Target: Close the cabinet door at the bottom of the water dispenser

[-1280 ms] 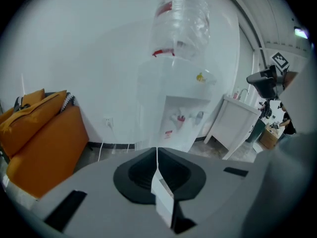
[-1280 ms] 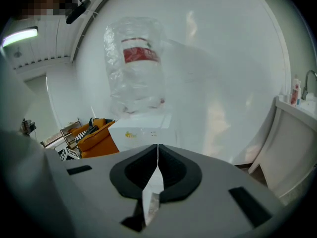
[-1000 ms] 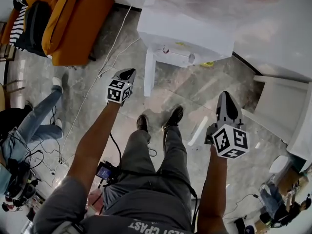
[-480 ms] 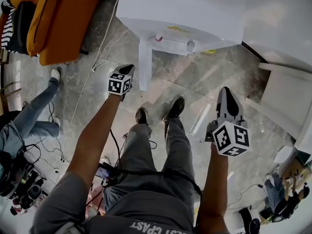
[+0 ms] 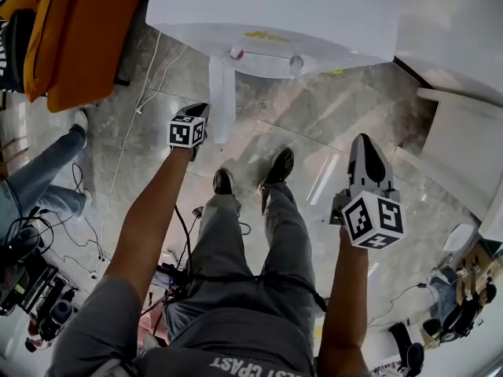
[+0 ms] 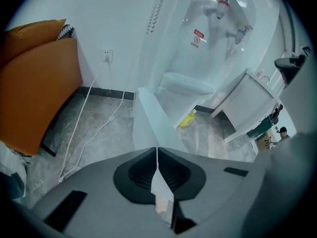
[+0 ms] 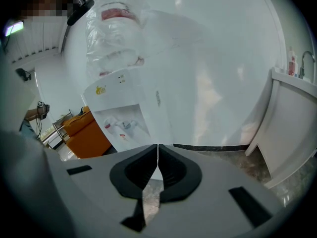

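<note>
Grey marble floor fills the head view, with an orange sofa [image 5: 75, 38] at 10 o'clock. Next comes the left gripper [image 5: 195, 116], at about 11 o'clock from the person's shoes; its jaws are pressed together on nothing. It hangs just beside the outer edge of the cabinet door [image 5: 222, 100], though the views do not settle whether they touch. In the left gripper view that door [image 6: 148, 120] stands edge-on just past the jaws, swung well out from the water dispenser [image 6: 198, 48], which sits at 12 o'clock in the head view. The right gripper [image 5: 365, 151], at 3 o'clock, is also closed and empty, well apart from the door, with a white cabinet [image 5: 464, 155] farther right. By this showing the closing has not begun: the door is still wide open, and the whole swing back to the dispenser's base is left, most likely for the left gripper.
</note>
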A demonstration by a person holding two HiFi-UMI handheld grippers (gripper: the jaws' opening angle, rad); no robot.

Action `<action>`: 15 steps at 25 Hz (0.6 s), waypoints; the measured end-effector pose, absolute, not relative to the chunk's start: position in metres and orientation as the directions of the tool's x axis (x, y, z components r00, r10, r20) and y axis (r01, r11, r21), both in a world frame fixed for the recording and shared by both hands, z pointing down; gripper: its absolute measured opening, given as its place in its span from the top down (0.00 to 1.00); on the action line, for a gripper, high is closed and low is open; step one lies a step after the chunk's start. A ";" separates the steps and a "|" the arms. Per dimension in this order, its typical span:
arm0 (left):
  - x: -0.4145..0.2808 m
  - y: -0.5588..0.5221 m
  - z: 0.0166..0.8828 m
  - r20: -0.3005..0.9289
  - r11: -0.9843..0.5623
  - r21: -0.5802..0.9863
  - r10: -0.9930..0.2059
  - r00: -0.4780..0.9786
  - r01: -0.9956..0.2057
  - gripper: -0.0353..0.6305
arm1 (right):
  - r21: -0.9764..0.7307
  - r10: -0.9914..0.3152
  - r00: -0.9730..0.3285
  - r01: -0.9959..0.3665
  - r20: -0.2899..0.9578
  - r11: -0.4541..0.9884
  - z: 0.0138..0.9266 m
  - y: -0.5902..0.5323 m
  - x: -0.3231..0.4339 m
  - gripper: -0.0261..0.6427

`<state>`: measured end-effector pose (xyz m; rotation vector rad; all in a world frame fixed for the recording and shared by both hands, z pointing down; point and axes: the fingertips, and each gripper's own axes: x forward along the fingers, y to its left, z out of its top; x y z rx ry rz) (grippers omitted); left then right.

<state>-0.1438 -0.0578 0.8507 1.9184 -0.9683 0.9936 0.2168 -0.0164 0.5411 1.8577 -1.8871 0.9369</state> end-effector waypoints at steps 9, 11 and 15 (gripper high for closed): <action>-0.126 -0.065 0.858 0.870 -0.395 0.283 -0.277 0.407 -0.874 0.92 | -0.217 -0.740 -0.081 -0.972 0.667 -0.088 0.553 -0.016 0.233 0.92; -0.116 -0.067 0.859 0.867 -0.400 0.291 -0.273 0.416 -0.869 0.92 | -0.222 -0.738 -0.083 -0.971 0.670 -0.092 0.556 -0.017 0.235 0.92; -0.085 -0.071 0.860 0.855 -0.439 0.312 -0.256 0.450 -0.843 0.92 | -0.227 -0.737 -0.081 -0.969 0.671 -0.099 0.559 -0.019 0.244 0.92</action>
